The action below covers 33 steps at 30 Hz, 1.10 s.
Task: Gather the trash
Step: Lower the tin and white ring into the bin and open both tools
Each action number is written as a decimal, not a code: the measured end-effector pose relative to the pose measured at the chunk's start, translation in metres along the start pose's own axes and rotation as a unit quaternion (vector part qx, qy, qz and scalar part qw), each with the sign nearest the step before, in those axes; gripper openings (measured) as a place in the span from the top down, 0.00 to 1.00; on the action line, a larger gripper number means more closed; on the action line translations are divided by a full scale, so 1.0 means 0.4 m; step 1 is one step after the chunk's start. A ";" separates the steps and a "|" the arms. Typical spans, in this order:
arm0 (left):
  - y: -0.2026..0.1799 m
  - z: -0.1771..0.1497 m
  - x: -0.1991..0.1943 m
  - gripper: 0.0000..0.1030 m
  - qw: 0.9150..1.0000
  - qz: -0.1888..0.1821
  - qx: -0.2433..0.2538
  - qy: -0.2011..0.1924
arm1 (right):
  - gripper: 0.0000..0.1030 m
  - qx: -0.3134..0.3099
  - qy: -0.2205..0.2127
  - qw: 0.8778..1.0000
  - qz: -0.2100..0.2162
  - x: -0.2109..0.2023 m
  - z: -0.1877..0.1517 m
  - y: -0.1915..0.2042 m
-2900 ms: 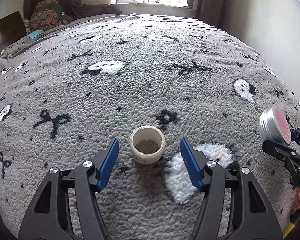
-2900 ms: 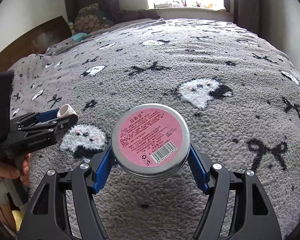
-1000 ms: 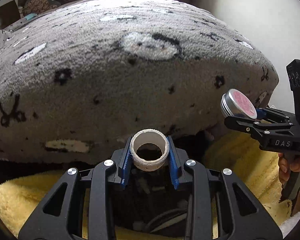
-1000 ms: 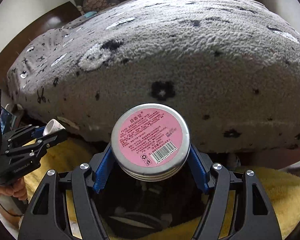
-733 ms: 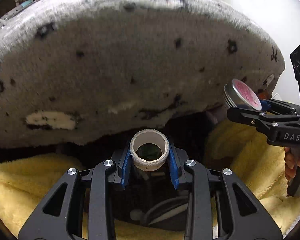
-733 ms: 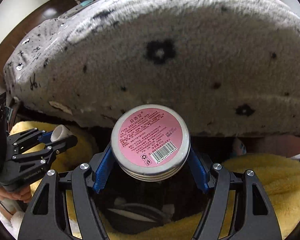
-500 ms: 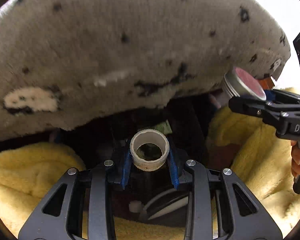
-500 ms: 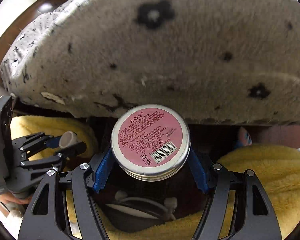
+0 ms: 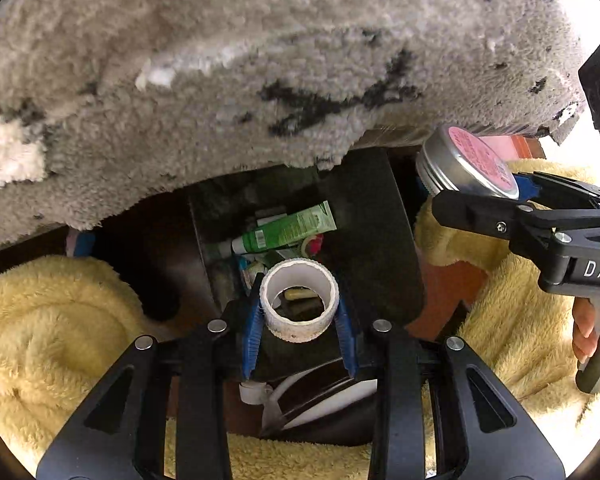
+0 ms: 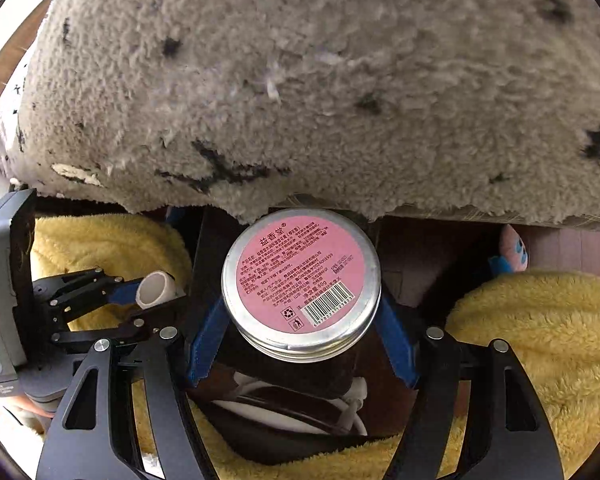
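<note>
My left gripper (image 9: 299, 320) is shut on a small white ring-shaped cap (image 9: 299, 306) and points steeply down over the mouth of a black bin (image 9: 380, 240). Inside the bin lie a green tube (image 9: 288, 229) and other small litter. My right gripper (image 10: 300, 312) is shut on a round metal tin (image 10: 300, 280) with a pink label and barcode, held just above the same dark bin (image 10: 208, 248). The tin (image 9: 466, 164) and right gripper (image 9: 480, 184) also show at the right of the left wrist view. At the left of the right wrist view, the left gripper (image 10: 140, 296) carries the cap (image 10: 156, 284).
The grey fleece blanket (image 9: 260, 80) hangs over the bed edge right above the bin. Yellow fleece (image 9: 60, 320) lies on both sides of the bin. A white cord (image 9: 320, 396) lies below the fingers. A pink and blue toy (image 10: 512, 252) sits under the bed edge.
Both grippers have sunk from above the bed past its edge and tipped downward, each keeping its object. The bin's inside with the green tube has come into view.
</note>
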<state>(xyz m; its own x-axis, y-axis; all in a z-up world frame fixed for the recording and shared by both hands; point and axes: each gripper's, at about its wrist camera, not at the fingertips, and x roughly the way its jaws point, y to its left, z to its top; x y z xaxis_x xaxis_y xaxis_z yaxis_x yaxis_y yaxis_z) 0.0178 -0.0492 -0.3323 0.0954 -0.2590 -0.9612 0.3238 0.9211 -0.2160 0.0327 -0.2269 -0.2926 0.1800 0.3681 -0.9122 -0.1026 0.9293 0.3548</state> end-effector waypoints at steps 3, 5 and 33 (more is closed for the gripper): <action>-0.002 0.002 0.002 0.62 1.000 -0.001 0.000 0.003 | 0.31 -0.003 0.006 1.000 0.002 0.010 0.007 0.004; -0.006 0.005 -0.006 0.56 1.000 0.003 -0.001 0.002 | 0.25 -0.005 0.005 1.000 0.002 0.010 0.011 0.006; -0.007 0.030 -0.341 0.08 0.979 0.089 -0.015 -0.184 | 0.03 -0.039 -0.158 0.983 -0.085 -0.268 0.036 0.055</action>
<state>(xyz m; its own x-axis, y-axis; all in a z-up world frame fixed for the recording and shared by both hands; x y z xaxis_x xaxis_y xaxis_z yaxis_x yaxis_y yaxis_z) 0.0152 -0.0201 -0.1986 0.4822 -0.1754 -0.8583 0.2444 0.9678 -0.0605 0.0252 -0.2455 -0.1839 0.4939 0.2108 -0.8436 -0.1175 0.9775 0.1755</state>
